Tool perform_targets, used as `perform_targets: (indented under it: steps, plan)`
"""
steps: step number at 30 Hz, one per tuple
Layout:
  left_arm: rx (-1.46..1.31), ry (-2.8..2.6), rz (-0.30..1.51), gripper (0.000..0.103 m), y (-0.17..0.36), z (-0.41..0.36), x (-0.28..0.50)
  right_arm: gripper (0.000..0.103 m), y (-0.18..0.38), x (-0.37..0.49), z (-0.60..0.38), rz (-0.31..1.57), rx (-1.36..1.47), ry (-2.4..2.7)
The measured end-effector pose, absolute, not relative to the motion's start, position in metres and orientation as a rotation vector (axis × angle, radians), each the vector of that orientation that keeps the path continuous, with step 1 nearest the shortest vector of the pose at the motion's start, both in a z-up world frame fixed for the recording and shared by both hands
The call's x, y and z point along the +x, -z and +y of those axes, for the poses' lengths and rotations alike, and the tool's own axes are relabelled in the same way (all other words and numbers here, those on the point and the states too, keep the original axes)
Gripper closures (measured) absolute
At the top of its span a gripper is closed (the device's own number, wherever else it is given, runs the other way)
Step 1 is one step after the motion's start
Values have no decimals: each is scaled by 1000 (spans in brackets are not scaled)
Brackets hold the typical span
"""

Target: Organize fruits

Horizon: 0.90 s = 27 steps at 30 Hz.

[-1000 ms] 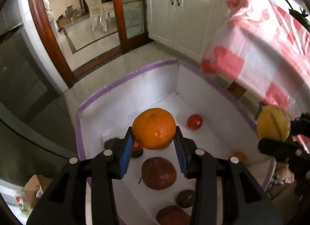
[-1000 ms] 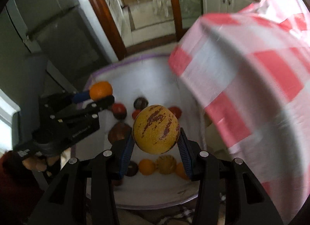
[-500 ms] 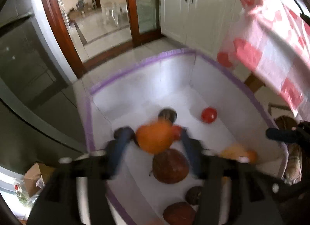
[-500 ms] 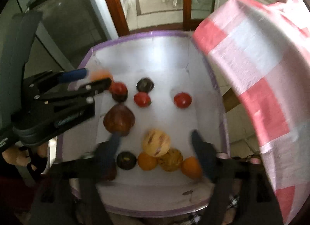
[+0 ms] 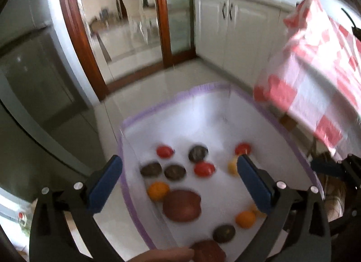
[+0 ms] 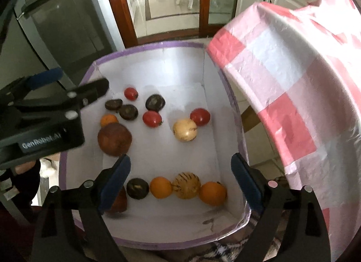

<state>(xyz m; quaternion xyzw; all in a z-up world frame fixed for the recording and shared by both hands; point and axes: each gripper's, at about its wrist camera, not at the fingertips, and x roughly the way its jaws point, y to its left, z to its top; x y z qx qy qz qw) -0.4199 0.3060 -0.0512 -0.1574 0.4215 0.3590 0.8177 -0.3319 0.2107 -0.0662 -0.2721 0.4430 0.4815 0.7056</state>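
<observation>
A white box with a purple rim (image 6: 158, 45) (image 5: 171, 101) stands on the floor and holds several fruits. An orange (image 6: 109, 119) (image 5: 158, 191) lies by a big brown fruit (image 6: 114, 139) (image 5: 181, 205). A yellow striped melon (image 6: 185, 130) (image 5: 232, 166) lies beside a red tomato (image 6: 200, 116). My left gripper (image 5: 179, 183) is open and empty above the box; it also shows in the right wrist view (image 6: 67, 86). My right gripper (image 6: 180, 178) is open and empty above the near end of the box.
A table under a red and white checked cloth (image 6: 293, 81) (image 5: 315, 81) overhangs the box on the right. A grey fridge (image 6: 63, 27) stands to the left, and white cabinets (image 5: 234, 29) and glass doors behind. Dark fruits, tomatoes and oranges lie spread in the box.
Both grippers opened and dropped their fruit: the orange from the left and the yellow striped melon from the right now lie in the box. Both grippers have risen.
</observation>
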Motion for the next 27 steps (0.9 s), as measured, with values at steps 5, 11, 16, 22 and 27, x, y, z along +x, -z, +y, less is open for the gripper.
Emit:
perform_targets:
  steps: [5,11,16,22,27]
  plan:
    - [-388,-733,996,1,71,308,-414,15,79,-323,208,1056,-621,-1022]
    - [-400,-710,1015,1,77,304,-411,15,84,-319,206,1074,-627,-1015]
    - [-413,-701,1019,1,80,307,-412,15,86,-321,208,1075,-630,-1010]
    - [-441,-689,1022,1,82,312,-413,15,86,-321,208,1076,-630,-1006]
    - [-449,-685,1024,1,83,314,-413,15,89,-320,208,1080,-633,-1004]
